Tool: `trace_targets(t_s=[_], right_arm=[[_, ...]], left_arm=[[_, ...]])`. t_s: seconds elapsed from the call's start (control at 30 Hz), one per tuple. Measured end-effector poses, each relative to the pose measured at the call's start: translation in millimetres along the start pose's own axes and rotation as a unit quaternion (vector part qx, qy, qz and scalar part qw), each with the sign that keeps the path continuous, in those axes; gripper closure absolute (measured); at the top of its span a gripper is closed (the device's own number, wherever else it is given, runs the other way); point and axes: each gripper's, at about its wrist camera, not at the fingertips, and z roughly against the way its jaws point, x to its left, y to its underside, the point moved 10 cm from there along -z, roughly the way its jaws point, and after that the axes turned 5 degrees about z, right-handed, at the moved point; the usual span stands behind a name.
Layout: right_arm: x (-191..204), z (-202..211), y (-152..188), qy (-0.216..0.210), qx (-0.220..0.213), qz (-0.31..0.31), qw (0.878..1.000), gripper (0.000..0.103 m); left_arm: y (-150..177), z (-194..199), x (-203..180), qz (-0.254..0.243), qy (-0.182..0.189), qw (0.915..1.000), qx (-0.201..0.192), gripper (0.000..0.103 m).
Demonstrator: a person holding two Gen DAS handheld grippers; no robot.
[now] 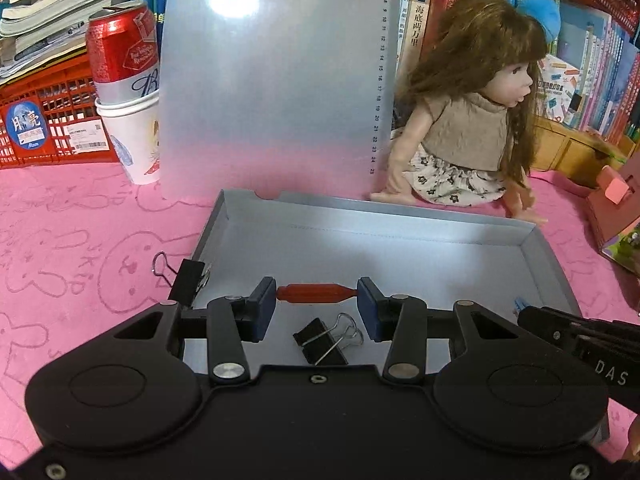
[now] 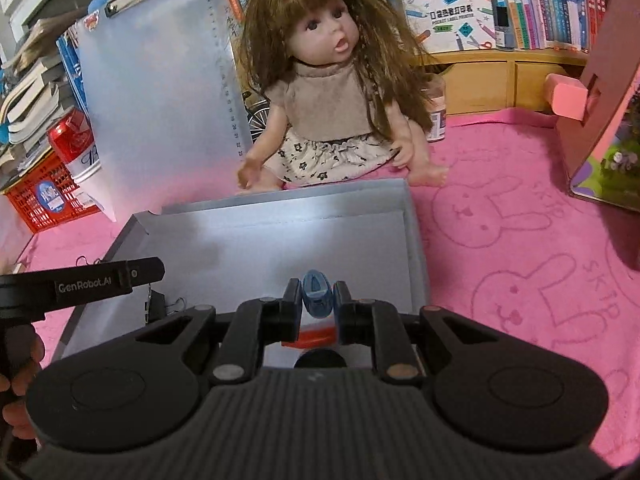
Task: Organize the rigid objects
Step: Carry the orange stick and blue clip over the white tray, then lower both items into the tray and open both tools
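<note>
The left gripper [image 1: 317, 304] clamps a small red screwdriver [image 1: 316, 293] crosswise between its pads, above the grey box [image 1: 552, 264]; 1 black binder clip [image 1: 320, 340] lies on the box floor just beneath, another [image 1: 188, 286] sits on the box wall to its left; the right gripper [image 2: 317, 300] is closed on a small blue clip [image 2: 317, 294], held over the same box.

Doll [image 2: 336, 92] seated on pink bunny cloth [image 2: 512, 248] — books [image 2: 532, 4] behind, can [image 1: 120, 48] in paper cup [image 1: 132, 136].

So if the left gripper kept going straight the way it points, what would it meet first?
Probably the bare floor of the grey box; the left gripper, clamping the red piece, angles down into it. Depth is uncertain.
</note>
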Motion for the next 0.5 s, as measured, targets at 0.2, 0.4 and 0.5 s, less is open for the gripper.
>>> trace_targets(t_s=[0.2, 0.4, 0.5], right_arm=[[1, -11, 2, 0.003, 0.008, 0.009, 1.0, 0.083], [3, -15, 4, 0.005, 0.011, 0.019, 1.0, 0.083], [3, -19, 6, 0.005, 0.017, 0.022, 1.0, 0.083]], left_arm=[[4, -10, -1, -0.005, -0.004, 1.0, 0.007, 0.061], [4, -19, -2, -0.013, -0.01, 0.9998, 0.009, 0.061], [7, -23, -3, -0.014, -0.01, 0.9998, 0.014, 0.061]])
